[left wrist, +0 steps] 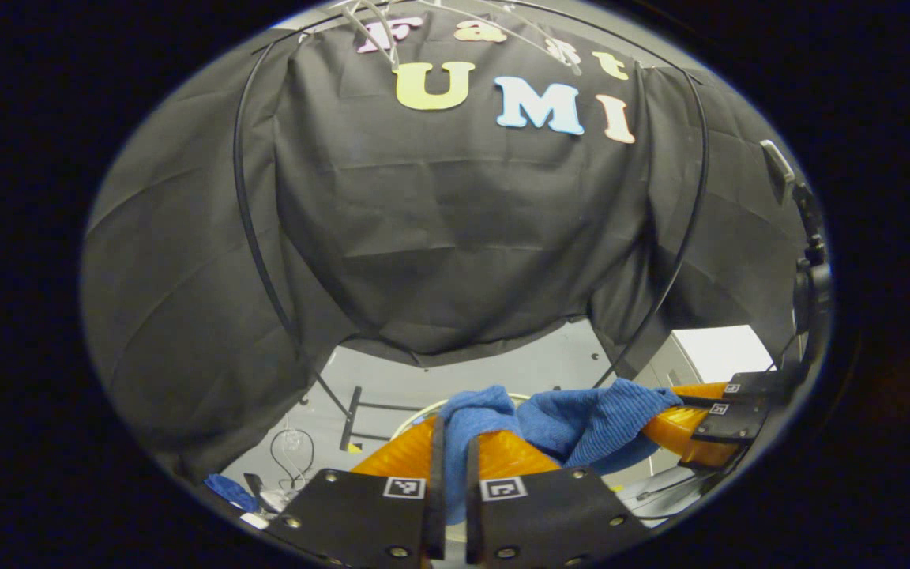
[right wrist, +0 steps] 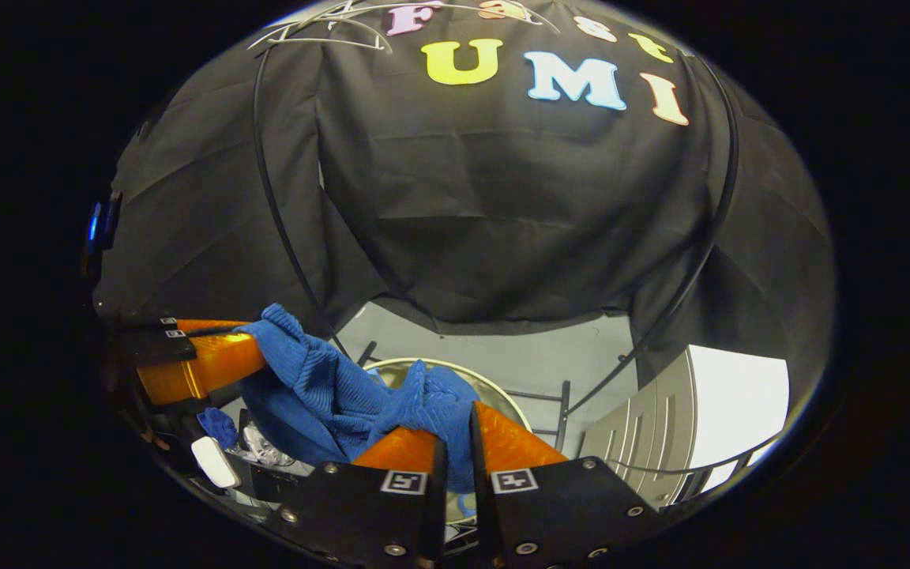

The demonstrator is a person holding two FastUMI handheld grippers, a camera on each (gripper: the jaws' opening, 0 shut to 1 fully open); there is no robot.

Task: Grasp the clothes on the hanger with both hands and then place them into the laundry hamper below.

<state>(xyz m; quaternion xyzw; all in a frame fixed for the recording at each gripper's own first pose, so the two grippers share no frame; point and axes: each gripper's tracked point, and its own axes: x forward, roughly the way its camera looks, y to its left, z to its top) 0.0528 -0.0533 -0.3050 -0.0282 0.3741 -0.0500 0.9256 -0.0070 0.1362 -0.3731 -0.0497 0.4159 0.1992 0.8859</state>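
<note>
Blue garment (left wrist: 581,419) pinched between both grippers' jaws — above hamper (right wrist: 455,367).

left gripper view: rides low behind own orange fingers (left wrist: 455,454), faces the black cloth wall (left wrist: 455,237) head-on, tilted slightly down toward grey floor (left wrist: 502,367). right gripper view: same setup behind own fingers (right wrist: 455,442), facing same wall (right wrist: 502,221), close range. shared: blue garment (left wrist: 573,423) (right wrist: 344,387) stretched between both, pale hamper rim (right wrist: 455,367), black rack tubing, white hangers (left wrist: 376,24) at top edge.
</note>
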